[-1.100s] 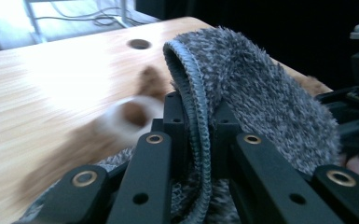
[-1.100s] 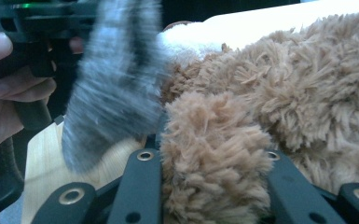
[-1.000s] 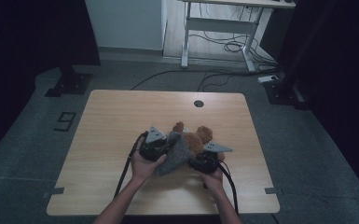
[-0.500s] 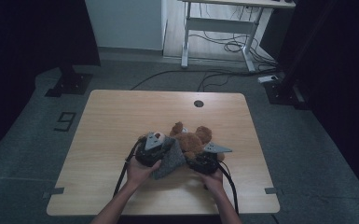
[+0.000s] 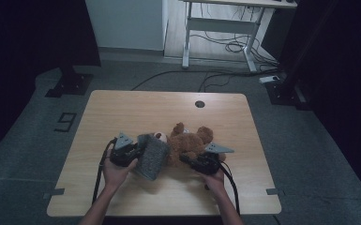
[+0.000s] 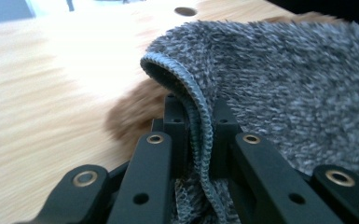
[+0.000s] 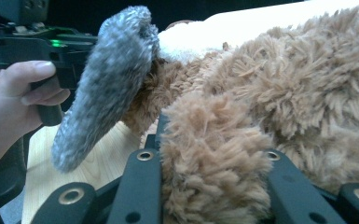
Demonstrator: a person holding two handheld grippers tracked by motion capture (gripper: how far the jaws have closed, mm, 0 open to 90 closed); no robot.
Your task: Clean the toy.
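Grey fleece garment (image 5: 151, 154), hem clamped in the left tool (image 5: 130, 153), hangs just left of the brown teddy bear (image 5: 191, 142) on the table (image 5: 122, 108); right tool (image 5: 193, 161) pins a furry limb, so the opening must travel rightward over the bear.

We see a light wooden counter (image 5: 136, 110) with rounded corners and a round cable hole (image 5: 199, 104) near its far edge. It stands on grey carpet (image 5: 304, 150), where a dark figure nine (image 5: 64, 122) is marked to the left. Beyond it a white desk frame (image 5: 220, 26) stands over loose black cables (image 5: 225, 47) on a paler floor. Dark curtains (image 5: 33, 33) close both sides, with black stand bases (image 5: 70, 84) at their feet. Small tape strips (image 5: 56, 192) lie by the near corners.
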